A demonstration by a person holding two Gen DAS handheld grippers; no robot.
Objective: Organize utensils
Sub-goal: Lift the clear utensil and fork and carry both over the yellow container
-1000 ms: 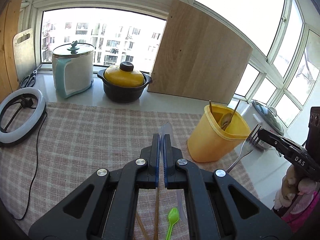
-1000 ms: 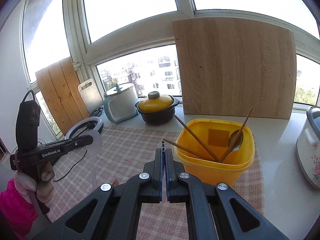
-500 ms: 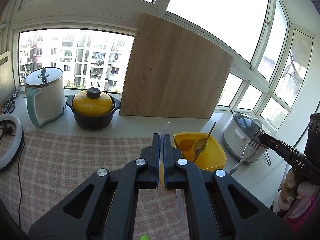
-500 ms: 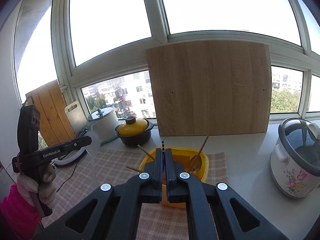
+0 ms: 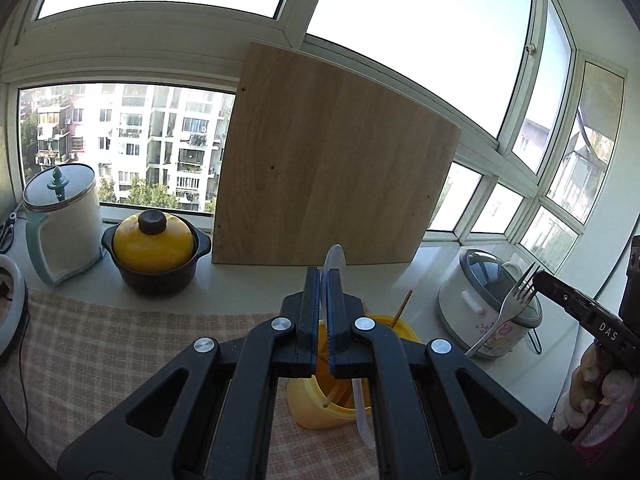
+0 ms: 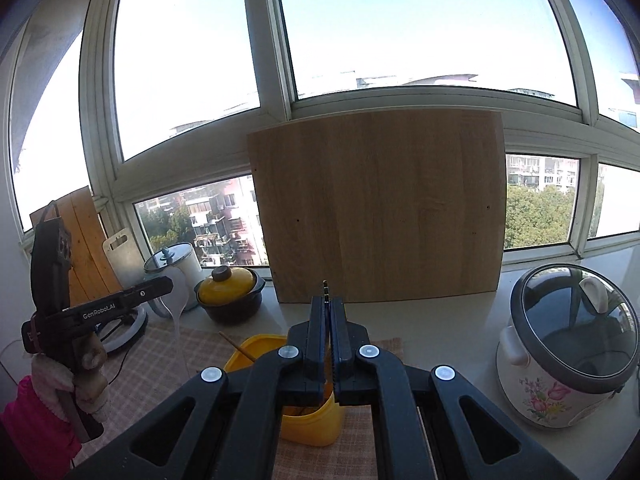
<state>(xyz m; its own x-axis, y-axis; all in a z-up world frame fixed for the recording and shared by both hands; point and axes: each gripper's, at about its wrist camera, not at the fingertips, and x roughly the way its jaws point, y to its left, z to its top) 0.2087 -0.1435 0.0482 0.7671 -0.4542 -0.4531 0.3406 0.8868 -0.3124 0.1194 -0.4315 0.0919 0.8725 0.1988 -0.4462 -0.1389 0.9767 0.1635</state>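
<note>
A translucent plastic spoon [image 5: 333,258] is clamped between the closed jaws of the left gripper [image 5: 324,276], its bowl standing up past the fingertips and its thin handle hanging down below the jaws, in front of the yellow plastic container [image 5: 320,408]. From the right wrist view the same spoon [image 6: 176,300] is seen dangling, pale and nearly see-through, from the left gripper [image 6: 166,286]. A metal fork [image 5: 504,316] is pinched by the right gripper [image 5: 540,278], tines upward and handle slanting down; in the right wrist view only a sliver of the fork's tines [image 6: 326,288] shows above the fingertips of the right gripper [image 6: 327,304], whose jaws are pressed together on it.

The yellow container [image 6: 308,412] stands on the checked cloth [image 5: 100,352], under and just ahead of both tools, with wooden chopsticks [image 5: 400,308] already leaning inside it.

The plastic spoon is judged very light, slightly flexible and smooth, so it may swing or slip if held by the bowl edge alone; a hold at the neck is judged steadier. The fork is judged stiff, heavier and slick; held near the tines it may pivot, so a firm pinch is needed until its handle is over the rim
</note>
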